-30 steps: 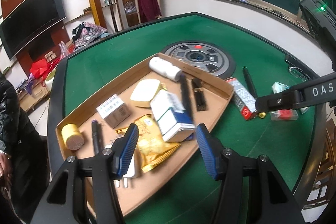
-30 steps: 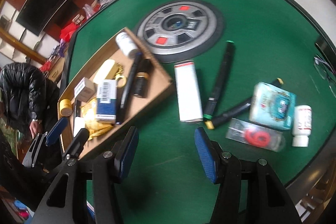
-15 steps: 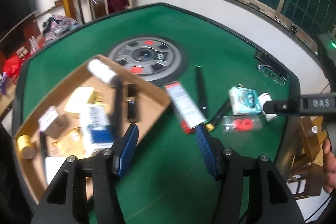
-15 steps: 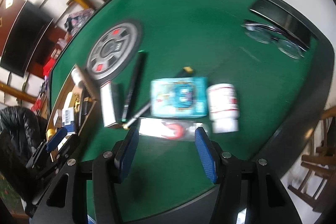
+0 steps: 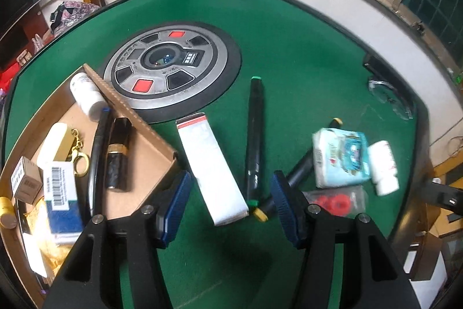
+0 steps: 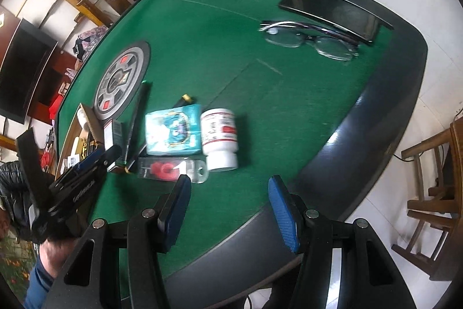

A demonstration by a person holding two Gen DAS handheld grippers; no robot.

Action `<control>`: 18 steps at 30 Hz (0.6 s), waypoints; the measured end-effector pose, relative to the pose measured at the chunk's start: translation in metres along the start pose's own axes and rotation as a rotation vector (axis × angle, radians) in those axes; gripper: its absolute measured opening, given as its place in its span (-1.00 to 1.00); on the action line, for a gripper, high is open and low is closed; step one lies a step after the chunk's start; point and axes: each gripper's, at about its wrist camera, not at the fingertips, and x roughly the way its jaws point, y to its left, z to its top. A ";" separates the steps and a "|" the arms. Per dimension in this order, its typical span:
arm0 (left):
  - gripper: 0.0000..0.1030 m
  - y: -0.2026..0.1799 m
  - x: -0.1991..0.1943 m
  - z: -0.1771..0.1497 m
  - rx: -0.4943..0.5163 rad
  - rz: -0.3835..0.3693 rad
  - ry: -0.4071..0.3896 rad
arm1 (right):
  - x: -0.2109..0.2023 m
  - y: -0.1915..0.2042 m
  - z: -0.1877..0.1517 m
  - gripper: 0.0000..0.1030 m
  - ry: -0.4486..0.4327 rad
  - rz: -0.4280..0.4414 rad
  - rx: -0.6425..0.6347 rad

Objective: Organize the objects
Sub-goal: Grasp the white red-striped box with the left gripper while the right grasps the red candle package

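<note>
We hold both tongs spread with nothing in them: the left gripper [image 5: 230, 204] hangs over the white box [image 5: 212, 168] and black marker [image 5: 254, 135], likely next for the cardboard tray [image 5: 150, 161]. The right gripper [image 6: 228, 207] hovers near the pill bottle [image 6: 220, 139].

The cardboard tray [image 5: 150, 135] runs off the left wrist view's left edge, its gold packet [image 5: 37, 219] half covered. A yellow-capped marker [image 5: 301, 170] slips beneath the blue tissue pack [image 5: 341, 158]. Print on the white bottle [image 6: 220, 135] near the table's right edge is blurred.
</note>
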 end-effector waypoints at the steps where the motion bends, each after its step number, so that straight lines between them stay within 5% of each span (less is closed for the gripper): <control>1: 0.09 -0.001 0.005 0.002 -0.009 0.001 0.008 | 0.000 -0.002 0.000 0.18 -0.001 -0.002 0.001; 7: 0.06 0.000 0.031 0.017 -0.058 0.006 0.049 | -0.002 -0.002 0.001 0.19 0.002 0.003 -0.035; 9: -0.14 -0.003 0.035 0.017 -0.036 0.025 0.040 | 0.001 0.006 0.000 0.23 0.012 0.018 -0.069; 18: -0.20 0.007 0.015 -0.019 -0.007 -0.004 0.027 | 0.037 0.077 -0.012 0.41 0.091 0.034 -0.389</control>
